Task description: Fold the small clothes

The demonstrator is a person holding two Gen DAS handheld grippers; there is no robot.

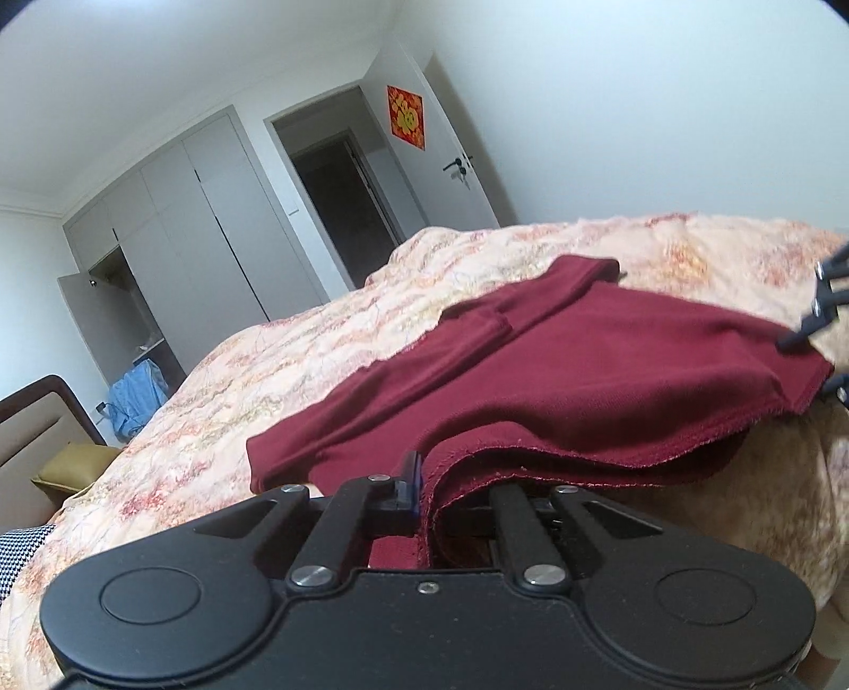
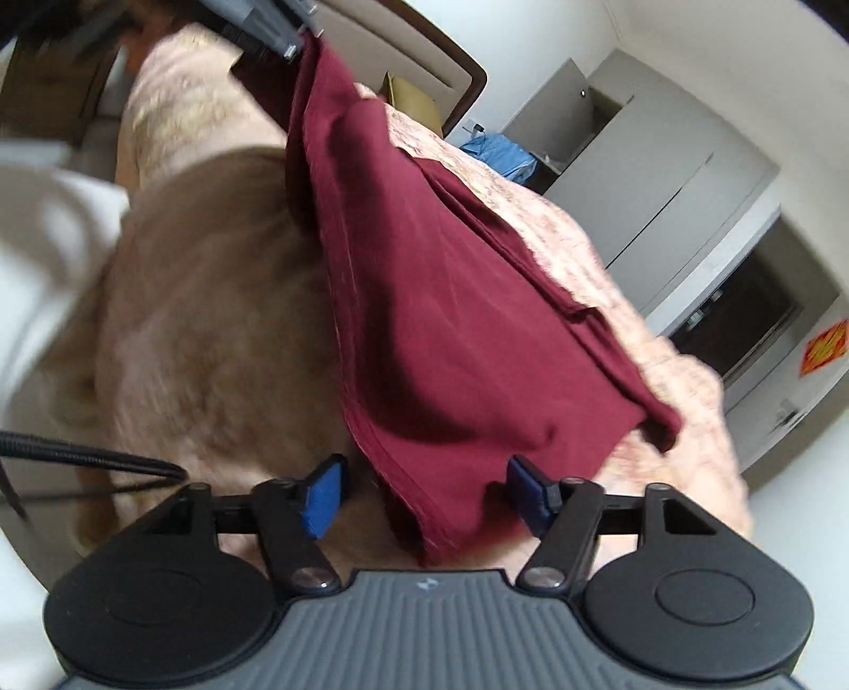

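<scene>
A dark red garment (image 1: 583, 361) lies partly folded on the floral bedspread (image 1: 265, 371). My left gripper (image 1: 424, 493) is shut on its near hem; the cloth drapes over the right finger and hides it. In the right wrist view the same garment (image 2: 451, 318) hangs between the blue pads (image 2: 321, 499) of my right gripper (image 2: 424, 499), which stands wide open around the cloth's corner. The right gripper also shows at the right edge of the left wrist view (image 1: 820, 313), by the garment's far corner. The left gripper (image 2: 281, 37) shows at the top of the right wrist view, holding the cloth's other end.
A wardrobe (image 1: 175, 255) with one open door, a dark doorway (image 1: 339, 201) and a door with a red decoration (image 1: 406, 117) lie beyond the bed. Blue clothing (image 1: 135, 403) sits by the wardrobe. A headboard (image 1: 48, 419) and an olive pillow (image 1: 79, 464) are at left.
</scene>
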